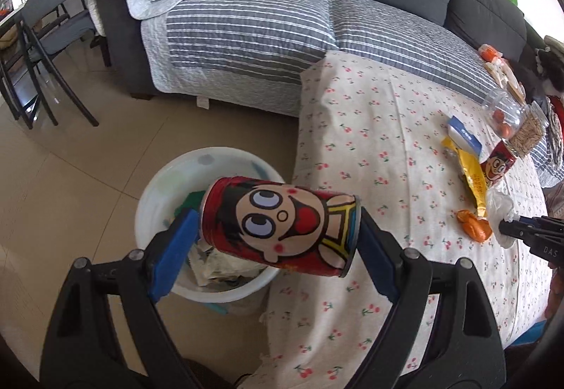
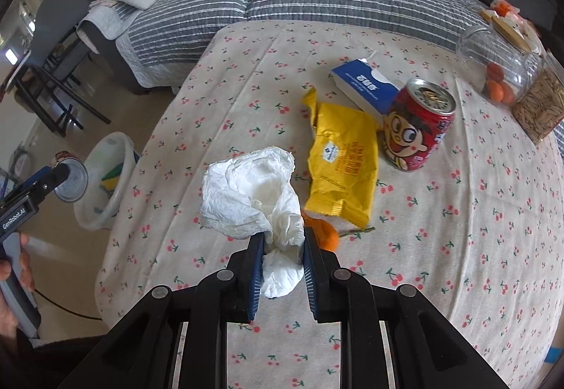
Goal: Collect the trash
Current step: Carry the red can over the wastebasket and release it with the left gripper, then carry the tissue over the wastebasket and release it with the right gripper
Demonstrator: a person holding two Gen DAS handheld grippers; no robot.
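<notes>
My left gripper [image 1: 278, 241] is shut on a red cartoon can [image 1: 282, 225], held sideways over the near rim of the white trash bin [image 1: 155, 191] on the floor. The bin holds paper and wrappers. My right gripper [image 2: 283, 248] is shut on a crumpled white tissue [image 2: 250, 188] just above the cherry-print tablecloth [image 2: 458, 248]. An orange peel [image 2: 326, 230] lies just right of the tissue. A yellow snack wrapper [image 2: 340, 163] and a second red can [image 2: 417, 124], upright, sit beyond. In the left wrist view the right gripper [image 1: 507, 227] shows at the table's right side.
A blue tissue box [image 2: 366, 86], a glass jar with oranges [image 2: 493, 68] and a jar of seeds [image 2: 539, 107] stand at the table's far right. A grey sofa with striped cover [image 1: 253, 33] runs behind. Black chairs [image 1: 35, 72] stand at left.
</notes>
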